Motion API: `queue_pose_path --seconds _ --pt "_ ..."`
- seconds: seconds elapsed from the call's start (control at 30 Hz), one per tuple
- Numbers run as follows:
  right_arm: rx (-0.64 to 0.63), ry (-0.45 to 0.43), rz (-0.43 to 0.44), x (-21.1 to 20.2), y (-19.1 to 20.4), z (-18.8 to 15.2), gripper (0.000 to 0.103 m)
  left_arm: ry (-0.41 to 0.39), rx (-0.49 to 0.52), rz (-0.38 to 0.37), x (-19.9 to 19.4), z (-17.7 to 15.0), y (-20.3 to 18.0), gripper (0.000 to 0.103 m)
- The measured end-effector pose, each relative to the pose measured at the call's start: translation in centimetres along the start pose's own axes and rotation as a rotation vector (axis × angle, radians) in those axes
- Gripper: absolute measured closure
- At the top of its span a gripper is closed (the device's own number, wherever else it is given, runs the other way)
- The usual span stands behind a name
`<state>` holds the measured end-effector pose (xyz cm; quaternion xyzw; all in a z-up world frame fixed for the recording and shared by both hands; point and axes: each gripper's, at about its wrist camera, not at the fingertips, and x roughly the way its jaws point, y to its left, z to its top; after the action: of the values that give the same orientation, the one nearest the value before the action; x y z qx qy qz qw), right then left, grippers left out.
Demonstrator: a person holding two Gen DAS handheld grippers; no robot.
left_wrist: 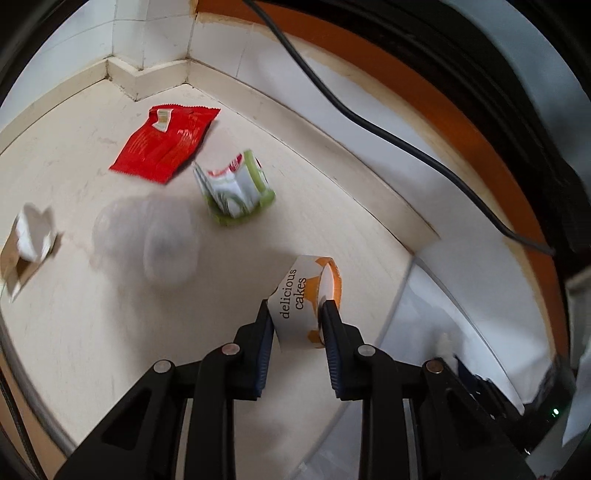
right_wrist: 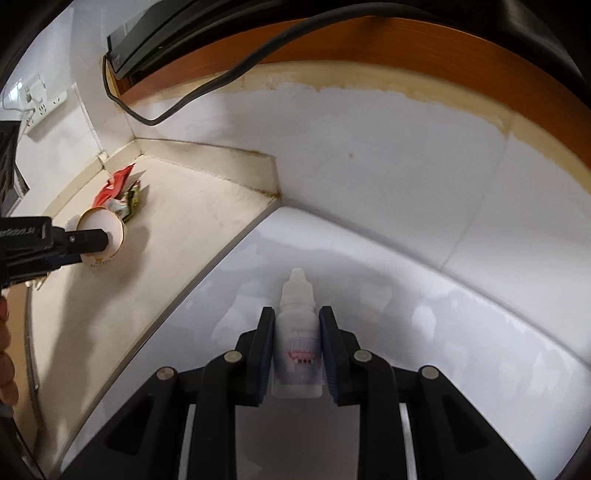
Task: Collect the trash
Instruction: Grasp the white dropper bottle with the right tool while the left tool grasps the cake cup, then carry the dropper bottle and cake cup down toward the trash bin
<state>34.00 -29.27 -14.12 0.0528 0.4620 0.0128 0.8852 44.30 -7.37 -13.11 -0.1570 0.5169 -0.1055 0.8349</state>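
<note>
The light, crushable paper cup (left_wrist: 303,299) is pinched across its wall by the left gripper (left_wrist: 295,314); the stiff, slippery dropper bottle (right_wrist: 297,339) is clamped at mid-body by the right gripper (right_wrist: 297,321).

Wrappers (left_wrist: 164,144) on beige counter (left_wrist: 92,332)

Home interior: tiled wall (left_wrist: 155,33), wall sockets (right_wrist: 44,101), cream counter (left_wrist: 92,314).

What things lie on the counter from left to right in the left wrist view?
Torn brown and white carton → red wrapper → green and white packet → paper cup marked "delicious cakes", pinched by the left gripper.
</note>
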Motion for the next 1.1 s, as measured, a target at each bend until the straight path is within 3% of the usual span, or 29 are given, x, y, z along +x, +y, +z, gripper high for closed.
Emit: queue_pose_path --seconds 0.27,0.47,0.83,1.1 --pt "0.012 0.022 0.097 -4.2 1.3 -3.2 0.079 0.000 0.040 -0.005 -5.9 -6.0 -1.9 0.079" --pt "-0.041 0.004 0.168 -9.6 3.0 -6.1 0.079 -0.035 0.088 0.021 -10.9 -12.5 -2.9 0.079" --pt "-0.217 0.032 0.305 -17.8 5.5 -13.9 0.079 -0.111 0.135 0.166 -18.5 -26.5 -2.2 0.079" --pt "-0.313 0.065 0.398 -20.6 7.7 -19.3 0.079 -0.044 0.105 0.246 -19.5 -33.3 0.5 0.079"
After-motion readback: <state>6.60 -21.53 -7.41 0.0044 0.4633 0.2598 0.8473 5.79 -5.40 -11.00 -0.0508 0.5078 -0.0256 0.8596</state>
